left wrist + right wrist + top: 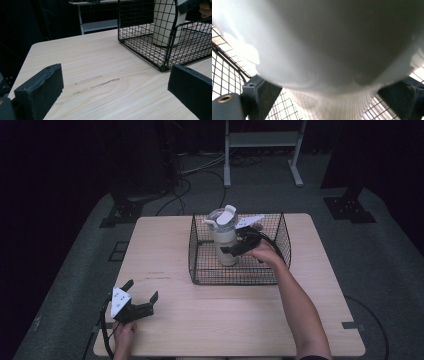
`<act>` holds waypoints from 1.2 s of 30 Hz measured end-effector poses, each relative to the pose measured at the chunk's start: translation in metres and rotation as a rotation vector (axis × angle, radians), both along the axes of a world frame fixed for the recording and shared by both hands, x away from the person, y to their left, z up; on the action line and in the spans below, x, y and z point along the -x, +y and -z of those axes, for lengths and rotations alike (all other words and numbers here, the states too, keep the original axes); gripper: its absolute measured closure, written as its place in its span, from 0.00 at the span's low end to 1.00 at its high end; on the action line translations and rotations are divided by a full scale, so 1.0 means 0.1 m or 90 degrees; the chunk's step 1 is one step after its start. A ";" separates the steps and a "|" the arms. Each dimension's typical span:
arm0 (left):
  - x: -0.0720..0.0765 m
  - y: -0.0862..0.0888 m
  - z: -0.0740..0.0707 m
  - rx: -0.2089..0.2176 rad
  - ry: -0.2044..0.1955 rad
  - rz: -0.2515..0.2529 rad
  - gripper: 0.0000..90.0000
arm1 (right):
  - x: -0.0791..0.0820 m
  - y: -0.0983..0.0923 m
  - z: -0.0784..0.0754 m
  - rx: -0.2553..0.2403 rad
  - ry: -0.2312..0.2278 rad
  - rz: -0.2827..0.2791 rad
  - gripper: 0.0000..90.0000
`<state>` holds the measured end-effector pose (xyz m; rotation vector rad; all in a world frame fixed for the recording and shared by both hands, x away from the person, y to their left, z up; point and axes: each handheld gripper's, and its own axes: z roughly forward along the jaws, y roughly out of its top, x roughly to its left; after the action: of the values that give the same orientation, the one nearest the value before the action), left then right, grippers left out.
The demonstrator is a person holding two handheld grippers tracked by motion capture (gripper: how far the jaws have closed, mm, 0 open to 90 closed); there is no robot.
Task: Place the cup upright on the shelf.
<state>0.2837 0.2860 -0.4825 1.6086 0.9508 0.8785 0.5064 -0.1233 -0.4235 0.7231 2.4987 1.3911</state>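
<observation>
1. Right gripper (pixel 231 251) has its fingers either side of the white bottle (pixel 225 237), which stands upright in the wire basket (pixel 200 265). Looks clamped on.
2. I'd lift straight up so the base clears the mesh rim.
3. Left gripper (pixel 142 295) rests on the bench (pixel 225 320), fingers wide apart, holding nothing.

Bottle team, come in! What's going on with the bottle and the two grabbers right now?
Right gripper clamped around the bottle, upright inside the wire basket. Left gripper open, idle on the table. Nothing in the way.
</observation>
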 end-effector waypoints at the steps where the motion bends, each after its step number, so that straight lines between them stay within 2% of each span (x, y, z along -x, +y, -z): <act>1: 0.00 0.00 0.00 0.000 0.000 0.000 0.00 | 0.00 0.00 0.00 0.000 0.000 0.000 0.09; 14: 0.00 0.00 0.00 0.001 0.001 -0.001 0.00 | 0.04 -0.12 -0.05 -0.004 -0.004 0.022 0.09; 23: 0.00 -0.01 0.00 0.001 0.001 -0.001 0.00 | 0.08 -0.16 -0.08 -0.006 -0.007 0.020 0.09; 30: 0.00 -0.01 0.00 0.002 0.001 -0.001 0.00 | 0.12 -0.19 -0.11 0.009 -0.006 0.028 0.10; 36: 0.00 -0.01 0.00 0.000 0.001 -0.002 0.00 | 0.17 -0.25 -0.19 0.007 0.009 0.041 0.10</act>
<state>0.2835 0.2852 -0.4827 1.6086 0.9547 0.8782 0.4893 -0.1486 -0.4045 0.8072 2.4689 1.3540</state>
